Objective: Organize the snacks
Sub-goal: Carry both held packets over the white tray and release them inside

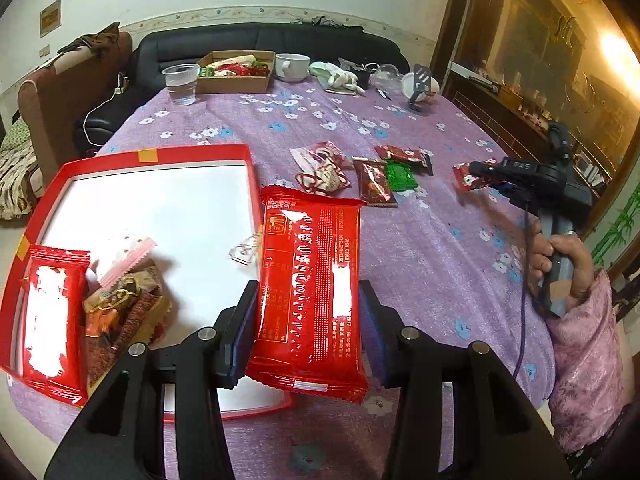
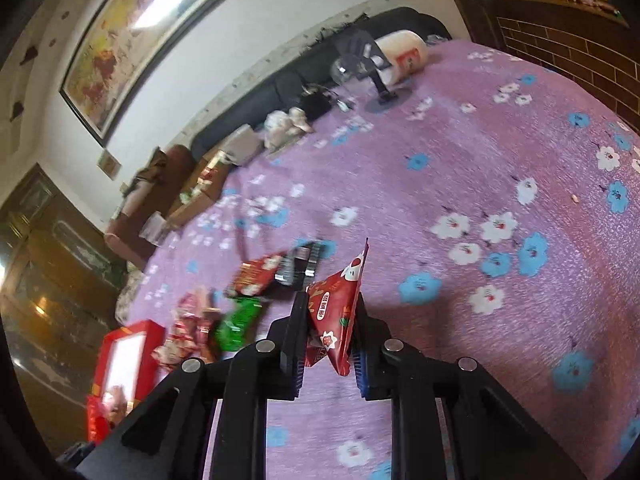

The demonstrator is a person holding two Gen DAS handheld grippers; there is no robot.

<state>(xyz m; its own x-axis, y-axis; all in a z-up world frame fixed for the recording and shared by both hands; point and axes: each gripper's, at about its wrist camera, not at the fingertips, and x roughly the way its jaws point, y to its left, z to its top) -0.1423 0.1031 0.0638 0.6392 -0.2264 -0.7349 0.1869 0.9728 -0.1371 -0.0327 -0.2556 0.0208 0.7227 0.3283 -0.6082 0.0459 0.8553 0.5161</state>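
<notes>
Red box [image 1: 248,168] interior shows only beyond the left tool [image 1: 310,320].

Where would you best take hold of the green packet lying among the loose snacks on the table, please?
Probably the green packet by its right-hand edge from above. It lies flat on the tablecloth, and a brown packet crowds its left side.

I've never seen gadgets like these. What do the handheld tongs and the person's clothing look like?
Both tongs, left and right, are black angular frames with silver rivets and blue finger pads. The right one has a grey pistol-style handle and a dangling cable. The sleeve is pink, floral-patterned.
</notes>
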